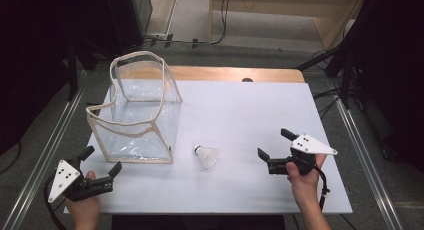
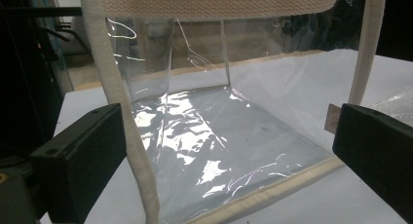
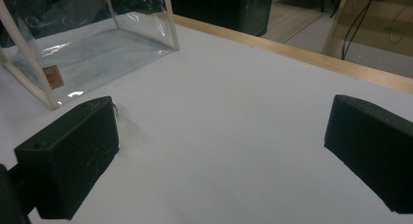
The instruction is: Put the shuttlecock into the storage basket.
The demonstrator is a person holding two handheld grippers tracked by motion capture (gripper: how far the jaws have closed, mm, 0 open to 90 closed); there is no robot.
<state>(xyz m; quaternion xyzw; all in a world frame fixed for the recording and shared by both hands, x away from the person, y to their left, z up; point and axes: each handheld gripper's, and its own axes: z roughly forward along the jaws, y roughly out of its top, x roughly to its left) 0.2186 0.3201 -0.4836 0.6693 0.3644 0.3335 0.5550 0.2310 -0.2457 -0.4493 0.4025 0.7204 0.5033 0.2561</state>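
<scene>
on the white table top [image 1: 240, 115], between my two grippers, i see a white feathered shuttlecock [image 1: 207, 156] lying on its side, just right of the clear plastic tote bag with cream fabric trim [image 1: 135, 110], which stands upright and open on the left half of the table. my left gripper [image 1: 102, 164] sits at the near left corner, jaws spread apart and holding nothing, close to the bag's near bottom edge; in the left gripper view the bag's cream corner seam [image 2: 122, 112] rises between the jaws. my right gripper [image 1: 276, 144] is near the right edge, jaws likewise wide apart and empty, aimed left toward the shuttlecock with bare table between them. in the right gripper view the left jaw hides most of the shuttlecock. beyond the far edge i see a wooden strip [image 1: 235, 74] and cables [image 1: 200, 40] on the floor.
</scene>
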